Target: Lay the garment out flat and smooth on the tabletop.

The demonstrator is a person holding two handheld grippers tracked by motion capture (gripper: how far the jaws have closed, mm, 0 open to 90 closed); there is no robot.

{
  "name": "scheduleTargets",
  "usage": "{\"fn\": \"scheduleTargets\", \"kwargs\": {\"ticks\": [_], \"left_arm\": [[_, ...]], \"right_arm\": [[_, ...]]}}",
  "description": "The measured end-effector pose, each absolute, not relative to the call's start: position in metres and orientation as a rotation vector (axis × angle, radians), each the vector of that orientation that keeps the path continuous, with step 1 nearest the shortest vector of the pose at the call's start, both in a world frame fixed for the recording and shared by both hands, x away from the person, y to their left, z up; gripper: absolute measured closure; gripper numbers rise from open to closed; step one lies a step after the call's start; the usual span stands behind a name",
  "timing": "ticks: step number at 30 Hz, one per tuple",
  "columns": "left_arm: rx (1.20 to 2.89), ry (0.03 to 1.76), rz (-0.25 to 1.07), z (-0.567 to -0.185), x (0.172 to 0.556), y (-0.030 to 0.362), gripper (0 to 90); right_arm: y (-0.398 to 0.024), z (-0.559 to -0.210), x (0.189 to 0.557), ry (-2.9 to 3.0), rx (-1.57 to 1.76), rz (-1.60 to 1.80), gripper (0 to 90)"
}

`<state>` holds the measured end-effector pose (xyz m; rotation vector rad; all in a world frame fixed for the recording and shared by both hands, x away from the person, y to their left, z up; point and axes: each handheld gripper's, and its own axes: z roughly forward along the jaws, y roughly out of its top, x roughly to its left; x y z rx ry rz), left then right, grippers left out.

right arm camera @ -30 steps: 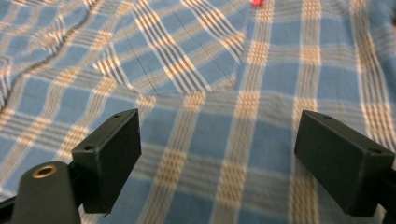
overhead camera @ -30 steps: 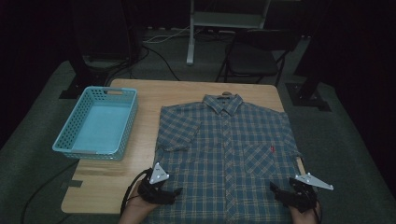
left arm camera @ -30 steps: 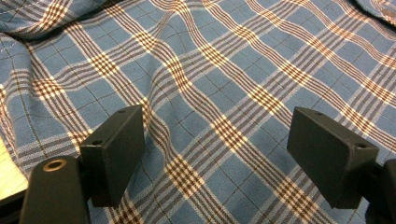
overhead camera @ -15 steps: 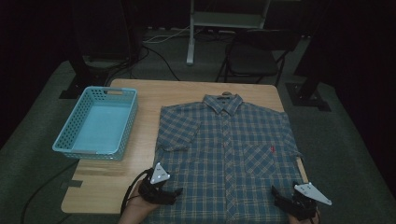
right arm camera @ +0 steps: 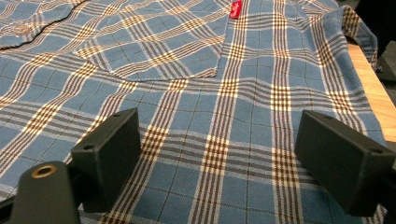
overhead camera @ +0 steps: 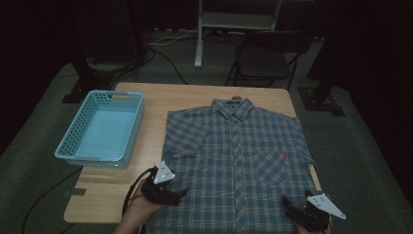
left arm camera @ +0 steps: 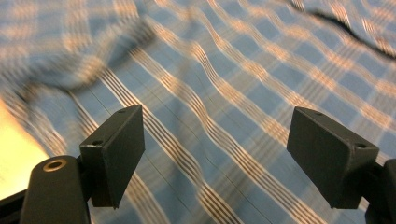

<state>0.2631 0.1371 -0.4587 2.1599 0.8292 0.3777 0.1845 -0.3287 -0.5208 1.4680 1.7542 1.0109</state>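
Wide apart, the fingers (left arm camera: 116, 154) of the left gripper (overhead camera: 168, 191) and those of the right gripper (overhead camera: 303, 214) hold nothing above the plaid shirt (overhead camera: 236, 161), spread flat on the table (overhead camera: 156, 105); a blue basket (overhead camera: 100, 129) sits at nine o'clock.

Blue plaid shirt (overhead camera: 236, 156) flat on table

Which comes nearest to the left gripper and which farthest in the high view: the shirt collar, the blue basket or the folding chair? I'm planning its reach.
From the left gripper, near the table's front edge:
1. Blue basket, to its left and just behind.
2. Shirt collar, toward the table's far edge, to its right.
3. Folding chair, on the floor beyond the table.
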Motion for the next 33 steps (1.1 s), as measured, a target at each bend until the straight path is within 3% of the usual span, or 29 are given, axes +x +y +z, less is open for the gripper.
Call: {"fn": "scheduleTargets", "kwargs": {"ticks": [10, 11, 14, 27, 33], "left_arm": [[2.086, 0.897, 0.490, -0.425, 0.344, 0.128, 21.0], [2.080, 0.906, 0.493, -0.424, 0.350, 0.126, 27.4], [2.059, 0.918, 0.458, -0.422, 0.372, 0.115, 28.5], [2.171, 0.971, 0.475, -0.453, 0.424, 0.055, 28.5], [2.237, 1.002, 0.460, -0.469, 0.437, 0.048, 29.4]], "right_arm": [[-0.329, -0.520, 0.185, 1.758, 1.473, 1.010, 13.9], [-0.329, -0.520, 0.185, 1.758, 1.473, 1.011, 13.9], [-0.329, -0.520, 0.185, 1.759, 1.472, 1.011, 13.9], [-0.330, -0.520, 0.185, 1.765, 1.467, 1.014, 14.0], [-0.330, -0.520, 0.185, 1.766, 1.466, 1.014, 14.0]]}}
